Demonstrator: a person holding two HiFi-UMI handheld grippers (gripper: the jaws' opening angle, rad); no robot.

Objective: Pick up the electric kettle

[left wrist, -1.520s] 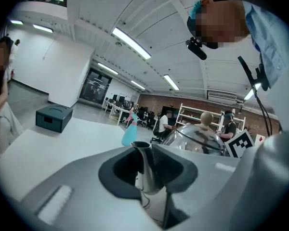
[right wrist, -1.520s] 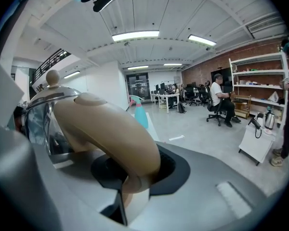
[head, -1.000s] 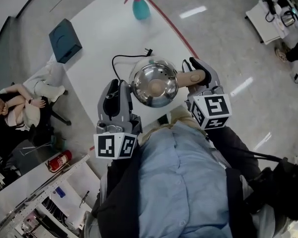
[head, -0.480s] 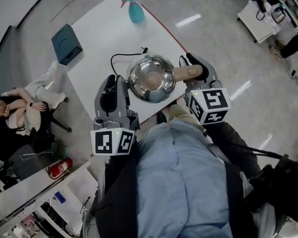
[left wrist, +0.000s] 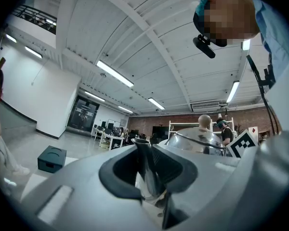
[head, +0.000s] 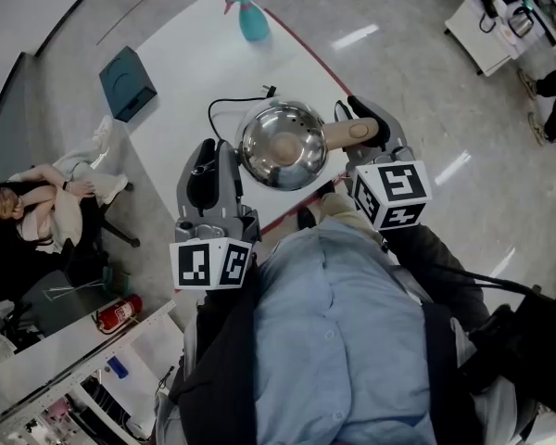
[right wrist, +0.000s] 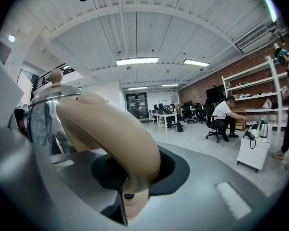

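The electric kettle (head: 283, 146) is shiny steel with a round lid knob and a beige handle (head: 352, 133). It hangs above the near edge of the white table (head: 195, 72), held from both sides. My left gripper (head: 228, 163) is shut on its spout (left wrist: 147, 174), with the steel body (left wrist: 195, 137) just beyond. On the other side, my right gripper (head: 369, 130) is shut on the beige handle (right wrist: 111, 134). The steel body (right wrist: 43, 114) rises to the handle's left. The kettle's base is hidden.
A black power cord (head: 227, 109) lies on the table behind the kettle. A teal spray bottle (head: 250, 17) stands at the far end, and a dark box (head: 127, 82) sits at the left edge. A person (head: 37, 202) sits left of the table. A fire extinguisher (head: 116, 311) lies on the floor.
The kettle and both grippers have shifted slightly away from my body. Both grips are unchanged.
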